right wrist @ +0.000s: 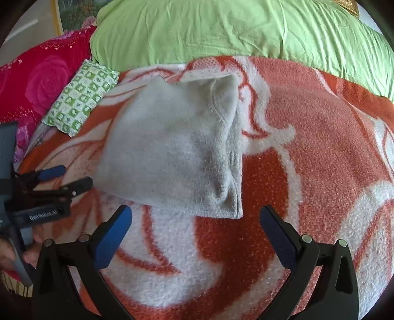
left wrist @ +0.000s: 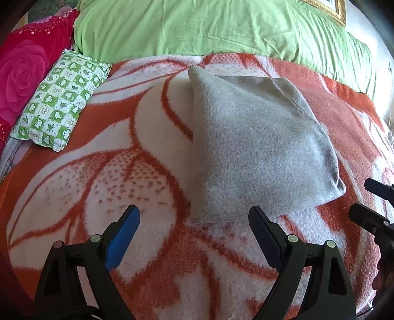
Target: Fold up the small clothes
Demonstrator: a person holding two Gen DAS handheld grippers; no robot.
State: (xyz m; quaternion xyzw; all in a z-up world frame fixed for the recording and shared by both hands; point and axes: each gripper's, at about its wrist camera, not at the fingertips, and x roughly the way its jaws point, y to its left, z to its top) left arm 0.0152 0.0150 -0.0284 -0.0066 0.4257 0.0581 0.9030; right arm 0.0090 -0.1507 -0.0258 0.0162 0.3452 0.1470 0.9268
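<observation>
A small grey knitted garment (left wrist: 256,147) lies folded into a compact rectangle on the orange and white blanket (left wrist: 123,172). It also shows in the right wrist view (right wrist: 172,147), with folded layers stacked along its right edge. My left gripper (left wrist: 194,216) is open and empty, just in front of the garment's near edge. My right gripper (right wrist: 195,219) is open and empty, its fingers on either side of the garment's near right corner, a little short of it. Each gripper shows at the edge of the other's view: the right one (left wrist: 369,204), the left one (right wrist: 66,177).
A green and white patterned pillow (left wrist: 59,101) and a red rose cushion (left wrist: 22,73) lie at the left. A light green duvet (left wrist: 209,27) runs along the back. A gold picture frame (left wrist: 330,9) is at the top right.
</observation>
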